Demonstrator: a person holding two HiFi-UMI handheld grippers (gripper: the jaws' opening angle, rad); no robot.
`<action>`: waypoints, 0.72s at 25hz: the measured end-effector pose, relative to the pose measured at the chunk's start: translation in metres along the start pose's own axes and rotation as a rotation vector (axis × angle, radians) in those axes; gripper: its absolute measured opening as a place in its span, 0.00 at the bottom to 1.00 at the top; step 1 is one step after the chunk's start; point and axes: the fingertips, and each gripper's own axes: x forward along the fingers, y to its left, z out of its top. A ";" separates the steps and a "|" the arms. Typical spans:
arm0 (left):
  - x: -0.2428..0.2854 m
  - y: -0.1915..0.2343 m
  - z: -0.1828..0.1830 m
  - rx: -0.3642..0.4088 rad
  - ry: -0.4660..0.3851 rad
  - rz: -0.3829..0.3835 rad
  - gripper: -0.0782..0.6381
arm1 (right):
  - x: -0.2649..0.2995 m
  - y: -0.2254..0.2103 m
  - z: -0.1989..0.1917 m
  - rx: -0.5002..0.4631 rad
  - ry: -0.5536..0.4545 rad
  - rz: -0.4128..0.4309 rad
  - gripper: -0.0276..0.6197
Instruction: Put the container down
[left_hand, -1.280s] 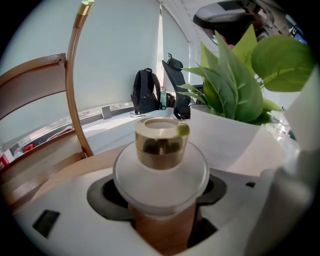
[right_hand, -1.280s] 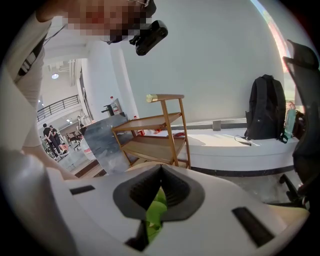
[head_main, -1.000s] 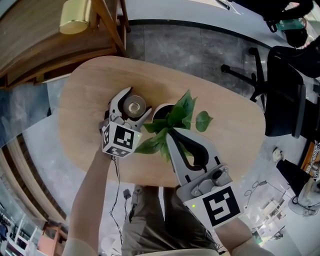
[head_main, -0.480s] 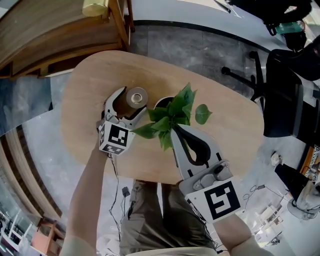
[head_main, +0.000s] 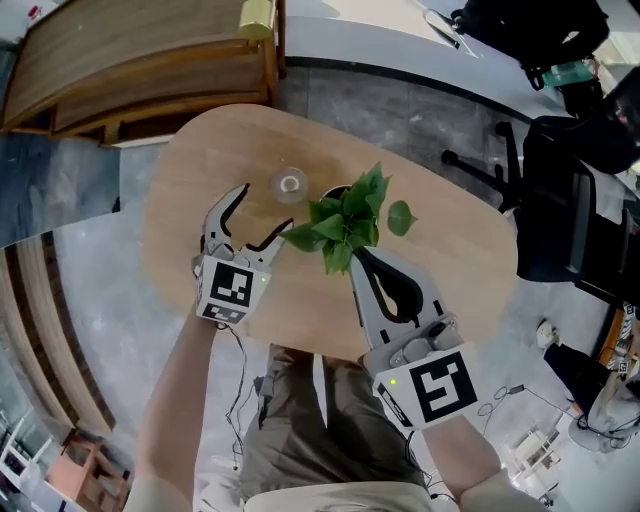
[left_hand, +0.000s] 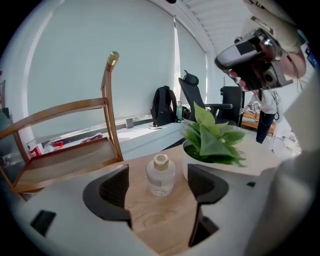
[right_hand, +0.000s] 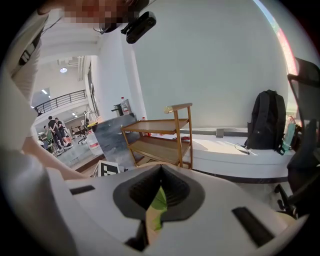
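Note:
The container, a small clear glass bottle (head_main: 290, 184) with a tan cap, stands upright on the oval wooden table (head_main: 190, 190). In the left gripper view the bottle (left_hand: 160, 176) sits just beyond the jaws, apart from both. My left gripper (head_main: 262, 212) (left_hand: 159, 202) is open and holds nothing. A green plant in a white pot (head_main: 345, 215) (left_hand: 212, 140) stands right of the bottle. My right gripper (head_main: 356, 254) (right_hand: 160, 170) is shut, its tips under the plant's leaves. A leaf (right_hand: 159, 202) shows through the gap behind its tips.
A wooden shelf cart (head_main: 130, 60) (right_hand: 160, 135) stands beyond the table's far left. A black office chair (head_main: 560, 200) is at the right, and a long white desk (head_main: 400, 40) with a black backpack (right_hand: 267, 120) runs behind. The table's near edge lies by my forearms.
My left gripper has opened, let go of the bottle and drawn back toward me. The bottle now stands alone on the table. The right gripper stays by the plant.

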 end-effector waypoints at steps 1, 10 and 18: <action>-0.007 0.001 0.005 -0.008 0.007 0.009 0.60 | -0.004 0.003 0.005 -0.002 -0.003 0.000 0.04; -0.073 0.010 0.081 -0.045 -0.054 0.094 0.60 | -0.046 0.015 0.058 -0.006 -0.072 -0.022 0.04; -0.140 0.004 0.165 -0.102 -0.094 0.104 0.57 | -0.095 0.026 0.118 -0.062 -0.108 -0.052 0.04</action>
